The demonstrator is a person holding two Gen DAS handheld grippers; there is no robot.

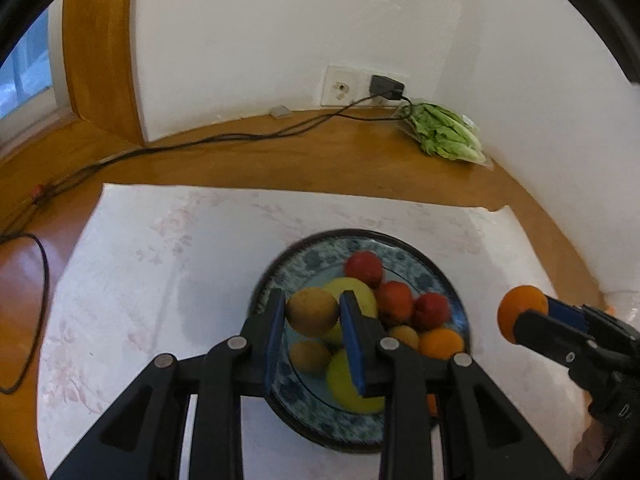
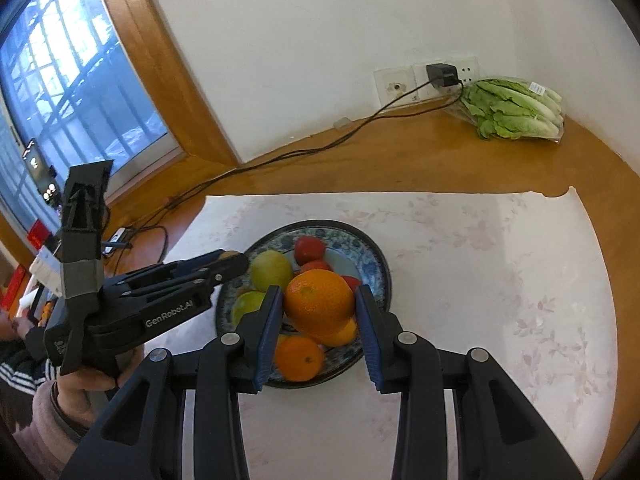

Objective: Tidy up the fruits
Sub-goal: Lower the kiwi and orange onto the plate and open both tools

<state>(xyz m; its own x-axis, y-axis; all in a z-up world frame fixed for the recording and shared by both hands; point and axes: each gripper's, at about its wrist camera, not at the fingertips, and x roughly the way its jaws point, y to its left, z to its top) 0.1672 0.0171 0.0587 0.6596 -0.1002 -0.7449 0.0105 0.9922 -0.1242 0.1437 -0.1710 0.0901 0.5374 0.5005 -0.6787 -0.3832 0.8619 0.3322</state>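
The left gripper [image 2: 234,262], marked "GenRobot.AI", clamps a brownish-yellow fruit [image 1: 313,311]; the right gripper [image 2: 318,305] clamps an orange [image 2: 319,306] above the plate [image 2: 376,258].

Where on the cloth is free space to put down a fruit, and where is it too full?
The white cloth is bare between the plate and its right edge, and left of the plate. The plate is crowded with fruit. The lettuce fills the wooden corner.

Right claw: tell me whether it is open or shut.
Shut on the orange: the right claw has both blue pads pressed against the fruit's sides, holding it above the plate.
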